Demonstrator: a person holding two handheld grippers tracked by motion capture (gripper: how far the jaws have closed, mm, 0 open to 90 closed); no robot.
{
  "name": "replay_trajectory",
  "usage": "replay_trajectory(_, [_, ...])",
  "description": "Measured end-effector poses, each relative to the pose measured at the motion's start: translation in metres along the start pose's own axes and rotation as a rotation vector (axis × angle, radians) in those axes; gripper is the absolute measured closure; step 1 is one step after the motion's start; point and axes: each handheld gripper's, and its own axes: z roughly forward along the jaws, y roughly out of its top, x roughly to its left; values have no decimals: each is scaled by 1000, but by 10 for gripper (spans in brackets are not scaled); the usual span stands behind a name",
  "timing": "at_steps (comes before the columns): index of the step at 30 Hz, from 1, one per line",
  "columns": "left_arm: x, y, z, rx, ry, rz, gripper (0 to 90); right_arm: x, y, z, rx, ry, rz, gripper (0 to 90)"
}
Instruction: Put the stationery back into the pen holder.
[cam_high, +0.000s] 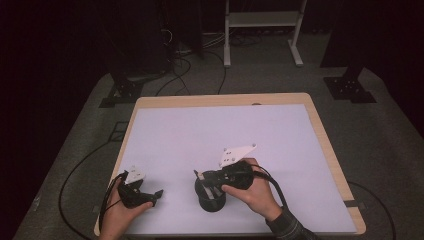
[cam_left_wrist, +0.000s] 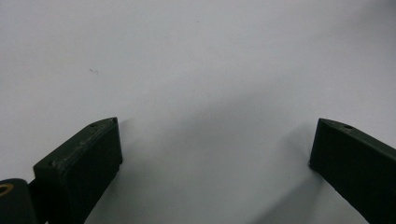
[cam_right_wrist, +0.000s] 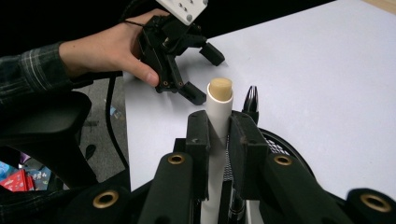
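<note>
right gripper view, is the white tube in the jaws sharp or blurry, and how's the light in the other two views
Right gripper view: the white tube is sharp at its tan tip, while the right gripper blurs close to the lens. High view: the table is evenly lit, the room around it dark. Left gripper view: the left gripper casts soft shadows on the white surface, with no glare.

Light wooden rectangular table, topped by large white sheet; black mesh cylindrical holder standing near front edge, centre.

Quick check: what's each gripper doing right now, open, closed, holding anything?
Left gripper: open, nothing between its jaws, over the white table sheet.
Right gripper: shut on a white stick with a tan tip, above the black cup.
</note>
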Motion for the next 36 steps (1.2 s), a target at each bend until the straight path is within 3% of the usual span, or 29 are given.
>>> replay_trajectory(12, [0,0,0,0,0,0,14,0,-4,8,15,0,-2,777])
replay_trajectory(14, [0,0,0,0,0,0,14,0,-4,7,11,-8,-3,723])
replay_trajectory(23, [0,0,0,0,0,0,14,-2,-1,-3,-11,-42,-2,658])
replay_trajectory(36, [0,0,0,1,0,0,14,-22,-9,-27,-17,-160,29,433])
